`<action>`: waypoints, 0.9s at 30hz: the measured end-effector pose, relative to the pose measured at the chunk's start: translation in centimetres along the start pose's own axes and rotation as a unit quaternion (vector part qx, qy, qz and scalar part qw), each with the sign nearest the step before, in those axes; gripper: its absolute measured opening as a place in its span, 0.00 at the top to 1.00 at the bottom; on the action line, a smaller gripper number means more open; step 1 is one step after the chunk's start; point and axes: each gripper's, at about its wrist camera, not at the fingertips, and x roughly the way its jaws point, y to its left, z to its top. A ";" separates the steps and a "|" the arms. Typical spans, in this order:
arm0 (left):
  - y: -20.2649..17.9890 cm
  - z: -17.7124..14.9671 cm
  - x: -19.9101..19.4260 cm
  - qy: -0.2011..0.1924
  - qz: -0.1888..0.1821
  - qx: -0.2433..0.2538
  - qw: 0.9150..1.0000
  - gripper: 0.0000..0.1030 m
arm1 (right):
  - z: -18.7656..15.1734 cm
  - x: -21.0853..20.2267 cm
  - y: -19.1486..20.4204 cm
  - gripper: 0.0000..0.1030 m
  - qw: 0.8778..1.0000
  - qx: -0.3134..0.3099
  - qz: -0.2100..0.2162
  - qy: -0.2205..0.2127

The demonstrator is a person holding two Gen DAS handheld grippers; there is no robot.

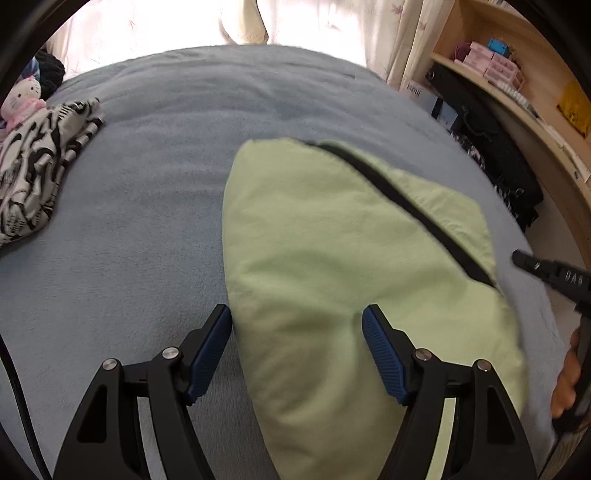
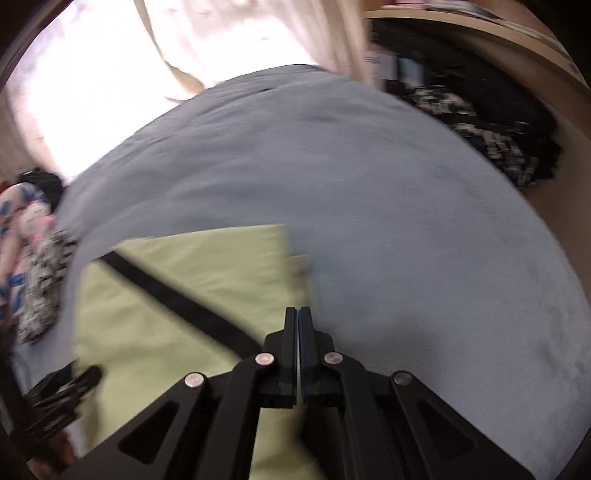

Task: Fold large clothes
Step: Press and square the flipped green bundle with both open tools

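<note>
Pale-green garment, one, folded with a black strip across it, lies on the blue-grey blanket between the left gripper's spread jaws; right gripper's jaws pressed together, empty, beside its edge.

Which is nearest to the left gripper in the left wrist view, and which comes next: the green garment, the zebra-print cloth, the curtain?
1. Green garment: directly under the left gripper, toward its right finger.
2. Zebra-print cloth: far left on the blue blanket.
3. Curtain: beyond the bed, at the top.
</note>
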 end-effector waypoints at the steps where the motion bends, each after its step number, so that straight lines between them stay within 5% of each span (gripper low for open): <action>1: -0.4 -0.1 -1.1 -0.011 -0.004 0.001 1.000 0.31 | -0.2 0.0 0.8 1.00 1.000 -0.005 0.012 0.005; 8: -2.9 -2.9 -5.4 -0.037 0.011 0.029 0.999 0.31 | -5.3 1.7 5.9 0.94 0.988 -0.038 0.122 0.086; 11: -3.0 -4.6 -4.1 -0.005 0.016 0.035 0.999 0.32 | -7.3 3.6 4.6 0.90 0.989 -0.041 0.082 0.112; 15: -2.5 -6.4 -2.4 0.016 0.022 0.035 0.999 0.31 | -7.9 2.5 -0.1 0.97 0.998 0.002 0.011 0.070; 19: -2.1 -6.8 -2.4 0.013 0.009 0.019 1.000 0.30 | -8.9 1.4 -2.6 0.99 0.997 0.034 0.013 0.062; 27: -2.4 -6.9 -2.7 0.015 0.020 0.021 0.999 0.30 | -9.9 0.1 -1.0 0.95 0.998 0.024 -0.021 0.045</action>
